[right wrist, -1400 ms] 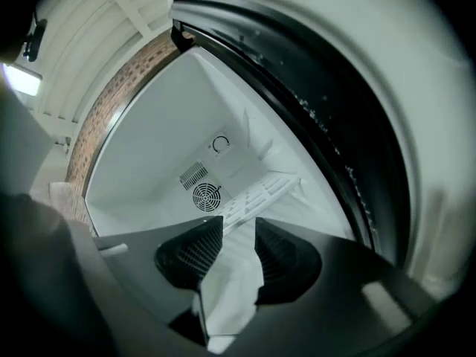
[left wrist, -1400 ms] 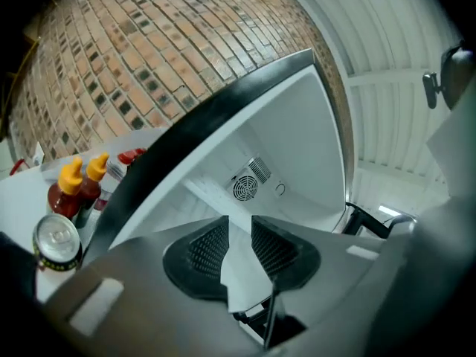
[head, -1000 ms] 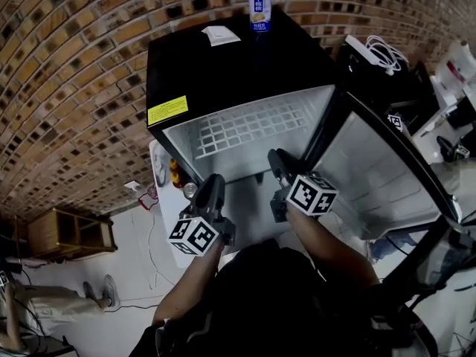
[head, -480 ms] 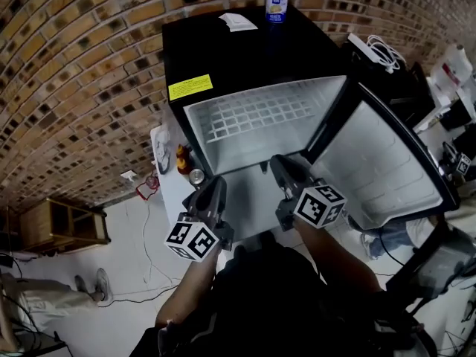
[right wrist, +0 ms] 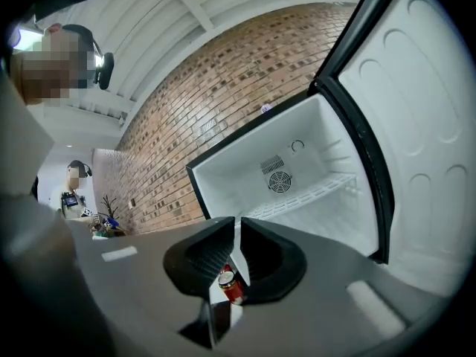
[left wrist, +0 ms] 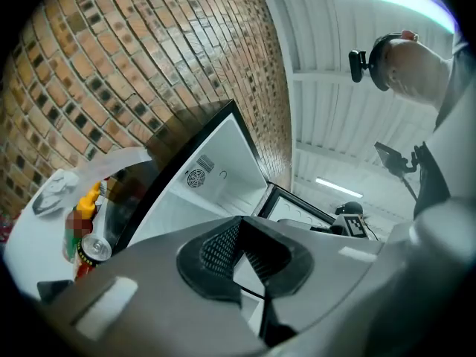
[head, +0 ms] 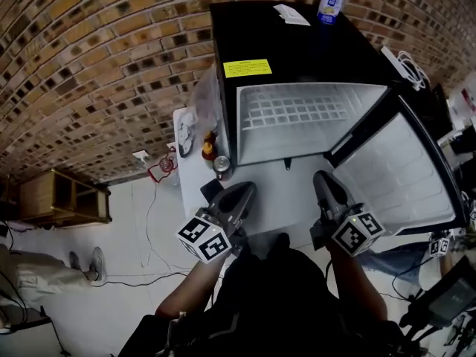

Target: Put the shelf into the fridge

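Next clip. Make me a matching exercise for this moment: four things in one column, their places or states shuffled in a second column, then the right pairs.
Things:
1. shelf
2. blue can
3. fridge door
4. red can

Places or states:
A. swung open to the right
B. on the white table beside the fridge
C. inside the fridge
D. on top of the fridge

Pairs: 1-C, 2-D, 3-A, 4-B
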`<state>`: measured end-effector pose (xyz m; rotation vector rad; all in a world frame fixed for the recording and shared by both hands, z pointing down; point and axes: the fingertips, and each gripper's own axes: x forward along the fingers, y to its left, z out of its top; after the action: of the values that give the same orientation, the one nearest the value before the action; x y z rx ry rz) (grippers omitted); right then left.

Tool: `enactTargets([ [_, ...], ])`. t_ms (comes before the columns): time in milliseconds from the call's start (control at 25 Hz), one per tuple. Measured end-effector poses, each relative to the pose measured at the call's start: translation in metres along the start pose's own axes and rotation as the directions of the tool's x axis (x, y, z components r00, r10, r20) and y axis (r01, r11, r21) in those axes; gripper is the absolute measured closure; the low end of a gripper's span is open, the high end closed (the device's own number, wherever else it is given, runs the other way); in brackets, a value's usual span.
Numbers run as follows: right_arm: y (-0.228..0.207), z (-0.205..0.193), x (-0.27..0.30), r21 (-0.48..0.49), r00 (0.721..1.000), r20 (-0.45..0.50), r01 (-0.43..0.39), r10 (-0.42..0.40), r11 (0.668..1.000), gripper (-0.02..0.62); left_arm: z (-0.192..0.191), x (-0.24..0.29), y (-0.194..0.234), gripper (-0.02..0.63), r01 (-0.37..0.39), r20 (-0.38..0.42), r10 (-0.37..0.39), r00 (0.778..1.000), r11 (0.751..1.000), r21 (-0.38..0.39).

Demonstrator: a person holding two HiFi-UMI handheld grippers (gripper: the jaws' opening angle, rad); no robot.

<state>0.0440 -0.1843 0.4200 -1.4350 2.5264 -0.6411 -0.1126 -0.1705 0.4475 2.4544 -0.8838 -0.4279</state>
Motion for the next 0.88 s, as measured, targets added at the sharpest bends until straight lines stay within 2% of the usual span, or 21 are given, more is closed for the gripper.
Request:
enactTargets([
  [160,-0.004,0.005,-0.01,-0.028,1.0,0.007,-0.015,0.015,0.999,0.566,-0.001,-0.008,-0.01,0.612,-0.011,0.006,0.011,1.0,1.0,-0.007],
  [360,-0.01,0.02,-0.028,-0.088,0.999,0.008,-0.041,0.042,0.995,0.571,-0.008,0.002,-0.036,0.612,0.003,-0.018,-0.002,1.0,0.999,0.039],
  [480,-0.014,0.036,-0.039,-0.098,0.997,0.019,-0.073,0.075,0.993,0.574,-0.018,0.006,-0.049,0.612,-0.051,-0.029,0.053,0.998,0.997,0.056],
  [720,-0.041,0.055,-0.066,-0.043,0.989,0.007,-0.15,0.15,0.988,0.575,-0.024,0.018,-0.075,0.612,-0.13,-0.014,0.132,0.991,0.986,0.106],
  [880,-0.06,0.05,-0.083,-0.113,0.987,-0.045,-0.159,0.155,0.981,0.575,-0.032,0.028,-0.093,0.612,-0.174,-0.038,0.181,0.983,0.974,0.146],
])
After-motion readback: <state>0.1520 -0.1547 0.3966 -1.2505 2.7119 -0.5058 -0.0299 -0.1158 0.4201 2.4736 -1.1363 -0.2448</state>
